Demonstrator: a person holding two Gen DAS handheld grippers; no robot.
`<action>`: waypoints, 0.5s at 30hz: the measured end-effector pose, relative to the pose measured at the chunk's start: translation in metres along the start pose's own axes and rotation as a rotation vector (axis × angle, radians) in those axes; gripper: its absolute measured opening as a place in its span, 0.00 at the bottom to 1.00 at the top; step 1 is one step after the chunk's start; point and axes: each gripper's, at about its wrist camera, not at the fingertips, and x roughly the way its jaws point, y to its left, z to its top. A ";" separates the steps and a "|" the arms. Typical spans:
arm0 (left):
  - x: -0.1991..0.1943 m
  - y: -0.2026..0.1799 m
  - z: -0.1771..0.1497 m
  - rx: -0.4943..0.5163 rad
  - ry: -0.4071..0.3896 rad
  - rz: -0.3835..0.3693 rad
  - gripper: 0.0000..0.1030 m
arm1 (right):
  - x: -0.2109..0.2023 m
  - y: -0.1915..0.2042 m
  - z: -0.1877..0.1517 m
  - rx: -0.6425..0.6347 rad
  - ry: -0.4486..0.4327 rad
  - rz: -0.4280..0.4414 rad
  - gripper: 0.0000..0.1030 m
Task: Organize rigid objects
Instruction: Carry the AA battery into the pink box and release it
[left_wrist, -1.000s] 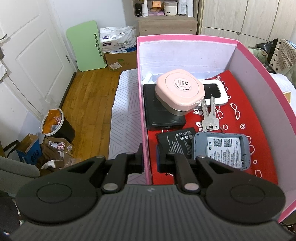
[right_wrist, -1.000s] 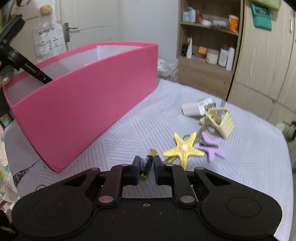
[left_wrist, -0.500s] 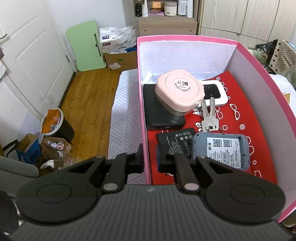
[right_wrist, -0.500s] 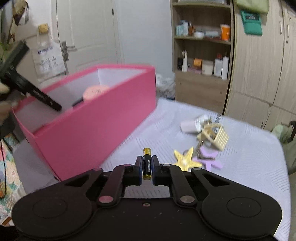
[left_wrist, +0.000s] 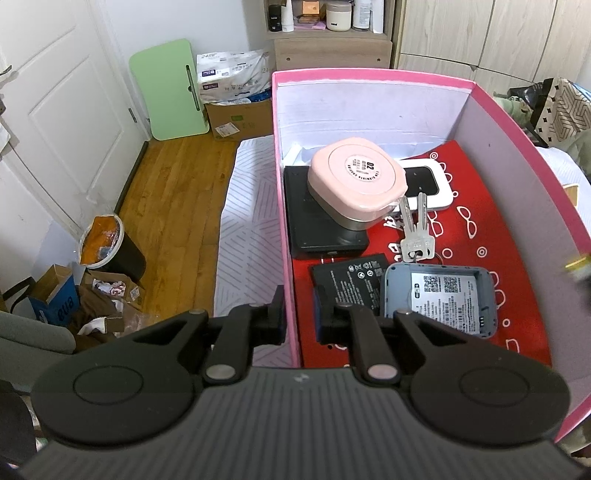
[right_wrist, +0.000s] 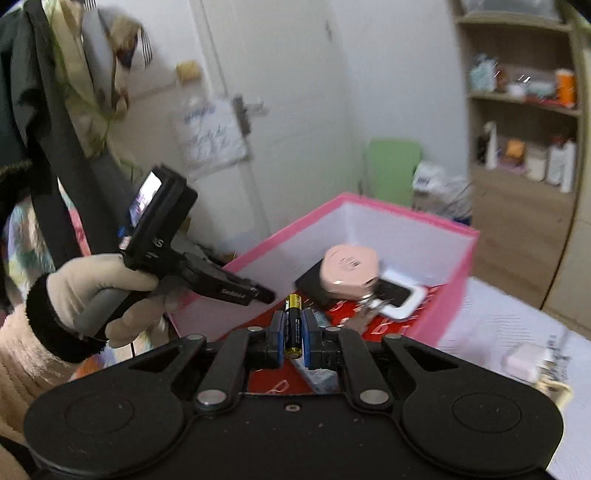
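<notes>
Battery (right_wrist: 293, 326) clamped upright between right tongs (right_wrist: 293, 338), above pink box (right_wrist: 454, 280)

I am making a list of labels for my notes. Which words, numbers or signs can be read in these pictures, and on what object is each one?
"02": round label on the pink case.
"eua", as it reads: blue carton on the floor.
Print and QR codes on the grey device: too small.
Marks on the flat black battery: too small.
Print on the AA battery: blurred.

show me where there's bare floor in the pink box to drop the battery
Free: the red floor along the box's right wall, beside the keys and white device. Crowded: the left side, with the pink case, black battery pack and grey router.
</notes>
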 end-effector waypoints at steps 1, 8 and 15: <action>0.000 0.000 0.000 -0.001 -0.001 -0.001 0.11 | 0.012 0.002 0.003 -0.010 0.040 0.008 0.12; -0.001 0.002 -0.002 -0.006 -0.009 -0.019 0.11 | 0.079 -0.010 0.009 0.008 0.206 -0.072 0.12; -0.001 0.001 -0.001 -0.006 -0.007 -0.015 0.12 | 0.065 -0.023 0.005 0.069 0.153 -0.055 0.16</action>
